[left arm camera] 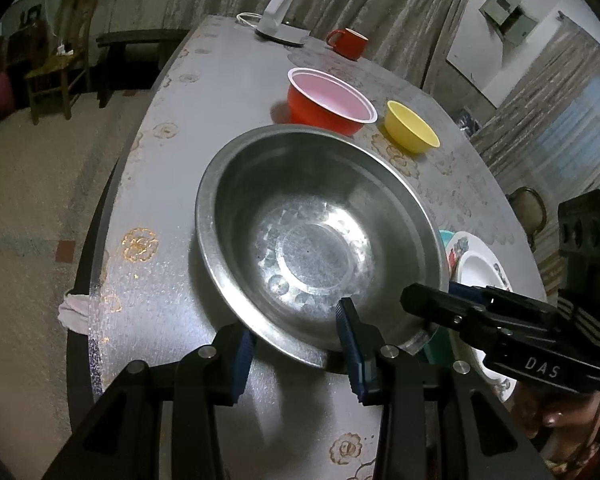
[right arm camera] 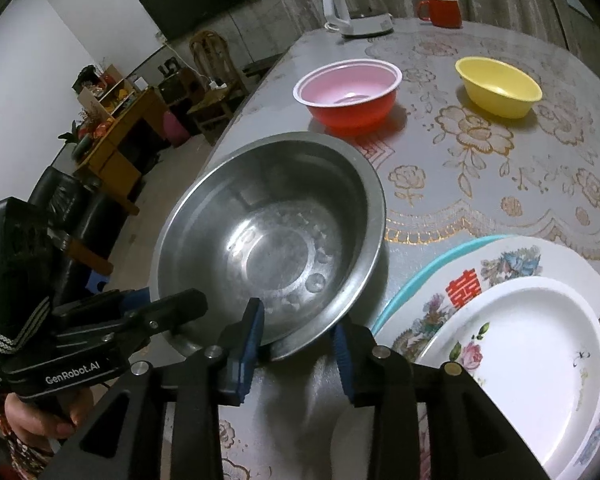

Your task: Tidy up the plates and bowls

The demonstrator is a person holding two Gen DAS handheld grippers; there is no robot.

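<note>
A large steel bowl [left arm camera: 320, 236] sits near the table's left edge; it also shows in the right wrist view [right arm camera: 276, 236]. My left gripper [left arm camera: 296, 336] is open, its jaws astride the bowl's near rim, one finger inside, one outside. My right gripper [right arm camera: 298, 336] is open and astride the rim on the bowl's right side. A red bowl with pink inside [left arm camera: 330, 100] [right arm camera: 350, 94] and a yellow bowl [left arm camera: 412, 126] [right arm camera: 498, 86] stand farther back. Stacked plates [right arm camera: 516, 344], white on floral on teal, lie right of the steel bowl.
The table [right arm camera: 480, 184] has a grey cloth with gold flowers. A white kettle [right arm camera: 356, 4] and a red mug [right arm camera: 440, 10] stand at the far end. The table's left edge drops to the floor, with chairs and a sofa beyond.
</note>
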